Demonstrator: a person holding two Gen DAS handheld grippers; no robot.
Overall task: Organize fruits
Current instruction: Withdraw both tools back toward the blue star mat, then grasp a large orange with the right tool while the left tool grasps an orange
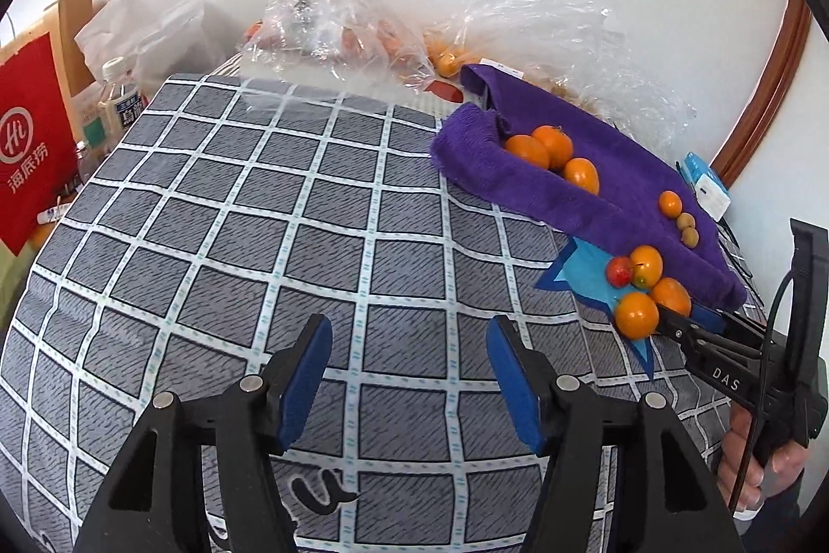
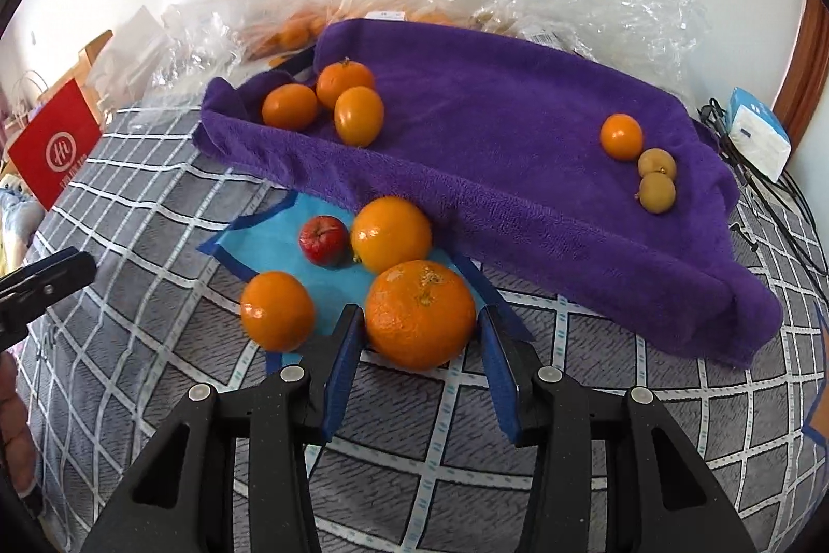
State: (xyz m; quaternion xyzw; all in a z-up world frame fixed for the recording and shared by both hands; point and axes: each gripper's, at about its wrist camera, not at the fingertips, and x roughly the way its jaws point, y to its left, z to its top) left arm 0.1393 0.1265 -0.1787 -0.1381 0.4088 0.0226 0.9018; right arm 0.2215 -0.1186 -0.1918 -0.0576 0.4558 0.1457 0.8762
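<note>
My right gripper is open, its blue pads on either side of a large rough orange on a blue mat; I cannot tell if the pads touch it. On the mat also lie a smooth orange, a smaller orange and a small red apple. A purple towel holds three oranges at its left, and one small orange with two brown longans at its right. My left gripper is open and empty over the checked cloth, left of the fruit pile.
Clear plastic bags with more fruit lie along the wall behind the towel. A red paper bag and bottles stand at the left edge. A tissue pack and cables lie at the right. A wooden door frame is at far right.
</note>
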